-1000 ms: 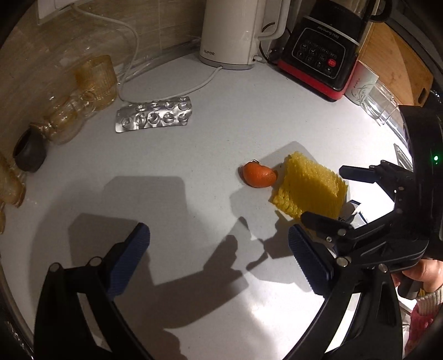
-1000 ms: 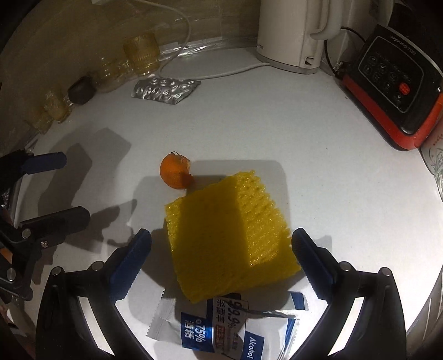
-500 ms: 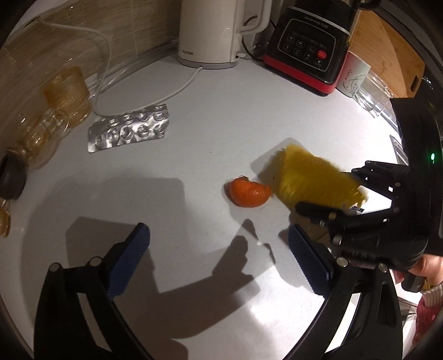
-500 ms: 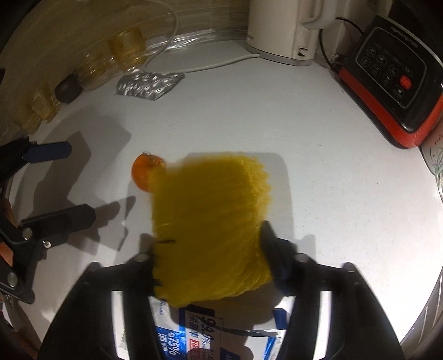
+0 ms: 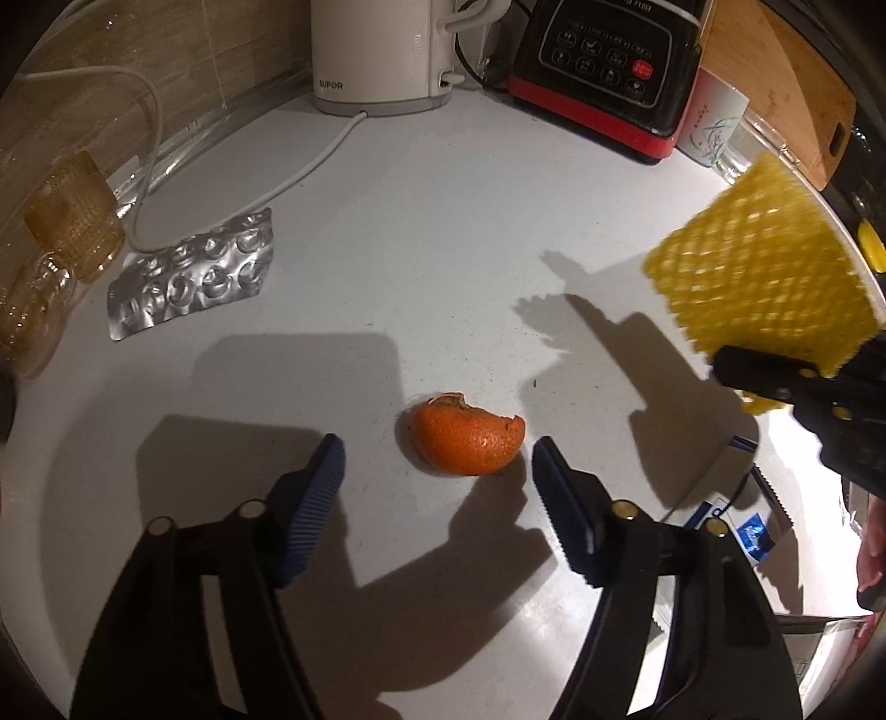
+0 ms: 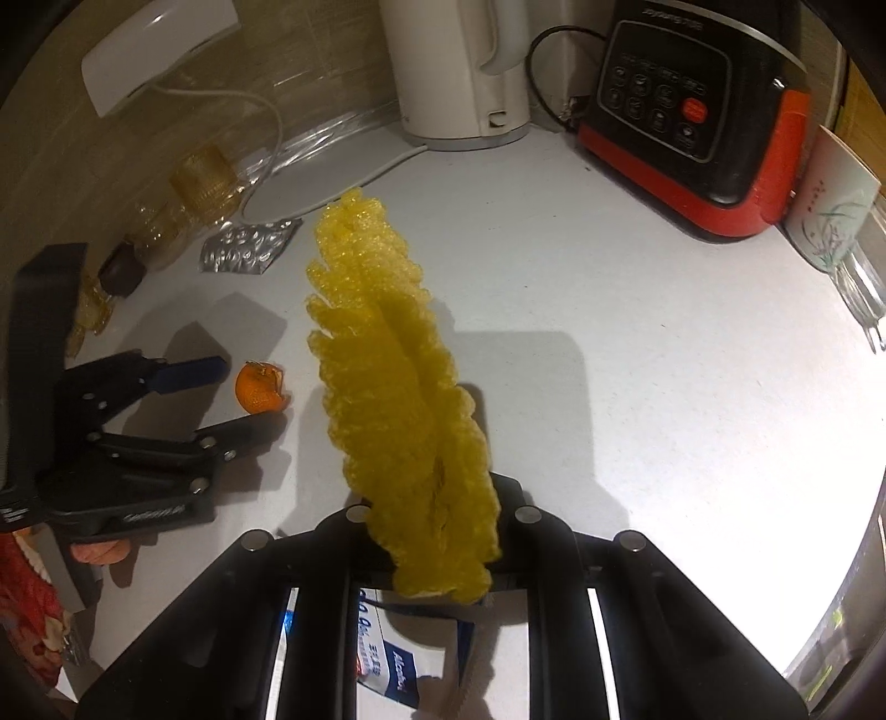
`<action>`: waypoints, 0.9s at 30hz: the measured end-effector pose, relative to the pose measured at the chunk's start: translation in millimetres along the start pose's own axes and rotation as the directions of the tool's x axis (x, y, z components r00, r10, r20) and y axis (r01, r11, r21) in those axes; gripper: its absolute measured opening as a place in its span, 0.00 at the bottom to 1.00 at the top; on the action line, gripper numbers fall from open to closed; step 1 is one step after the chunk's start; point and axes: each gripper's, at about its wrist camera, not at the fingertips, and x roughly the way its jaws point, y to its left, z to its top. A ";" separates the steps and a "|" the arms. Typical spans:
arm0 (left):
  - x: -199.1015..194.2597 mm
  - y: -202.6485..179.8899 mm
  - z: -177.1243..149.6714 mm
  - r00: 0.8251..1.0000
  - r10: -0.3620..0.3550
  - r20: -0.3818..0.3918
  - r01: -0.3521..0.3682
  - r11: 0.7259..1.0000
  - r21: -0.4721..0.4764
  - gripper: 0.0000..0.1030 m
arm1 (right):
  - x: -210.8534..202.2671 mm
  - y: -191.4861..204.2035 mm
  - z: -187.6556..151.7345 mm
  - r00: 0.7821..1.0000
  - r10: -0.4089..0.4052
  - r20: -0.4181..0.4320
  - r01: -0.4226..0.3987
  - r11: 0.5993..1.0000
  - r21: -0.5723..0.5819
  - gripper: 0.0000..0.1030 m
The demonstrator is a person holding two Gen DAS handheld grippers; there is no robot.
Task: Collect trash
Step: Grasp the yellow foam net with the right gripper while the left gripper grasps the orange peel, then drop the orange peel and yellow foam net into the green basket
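The yellow foam fruit net point(image 6: 404, 399) was up off the bench point(image 6: 637, 387), pinched at its lower end by the right gripper point(image 6: 437, 548), whose jaws had closed tight on it so the mesh stood squashed into a narrow, upright frill. From the left wrist view the same net point(image 5: 758, 271) hung in the air at the far right, clear of the surface, casting a shadow below it.

The piece of orange peel point(image 5: 468, 440) lay on the bench just ahead of the left gripper point(image 5: 437, 482), which was wide open and holding nothing, its 2 blue-padded fingers point(image 5: 315, 487) either side of the peel but apart from it. I judged the peel to be the next pick.

Further out, a used silver blister pack point(image 5: 194, 279) lay flat near the back left, beside some amber glassware point(image 5: 75, 213). A torn blue-and-white alcohol wipe sachet point(image 6: 398, 659) sat on the bench under the right gripper.

So, by my reckoning, 1 item was in hand and 3 were left: peel, blister pack, sachet. No bin showed in either view, so where the net was bound I could not tell.

A white kettle point(image 5: 382, 50), a black-and-red appliance point(image 5: 603, 61) and a cup point(image 6: 830, 205) stood along the back, not trash as far as I could judge.
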 end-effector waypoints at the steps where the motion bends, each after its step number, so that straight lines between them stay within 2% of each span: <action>1: 0.2 -0.9 0.2 1.000 0.015 0.008 -0.015 1.000 0.004 0.60 | -1.8 -1.0 -1.2 1.000 -0.003 0.004 0.003 1.000 0.009 0.17; 4: -0.9 -3.8 2.0 1.000 0.022 0.015 -0.022 1.000 0.013 0.35 | -6.7 -3.8 -6.4 1.000 -0.001 0.009 0.000 1.000 0.024 0.17; 5: -0.6 -3.8 2.8 1.000 0.019 0.014 -0.019 1.000 0.009 0.33 | -7.8 -3.9 -8.2 1.000 0.002 0.010 -0.002 1.000 0.031 0.17; 11: -10.2 -3.2 -0.7 1.000 0.015 0.020 -0.014 1.000 -0.014 0.30 | -17.8 1.1 -16.9 1.000 0.017 0.019 -0.018 0.999 0.040 0.17; 17: -46.7 -15.6 -19.5 0.999 0.001 0.042 0.000 1.000 -0.015 0.30 | -40.0 9.4 -36.8 0.999 0.037 0.041 -0.038 0.999 0.031 0.17; 23: -88.4 -46.1 -55.6 0.998 0.015 0.060 -0.015 1.000 -0.012 0.30 | -74.4 16.1 -75.0 0.998 0.043 0.048 -0.044 0.998 0.036 0.17; 27: -113.0 -80.9 -83.7 0.998 0.016 0.058 -0.015 1.000 -0.012 0.30 | -101.3 16.0 -108.9 0.998 0.042 0.045 -0.045 0.998 0.052 0.17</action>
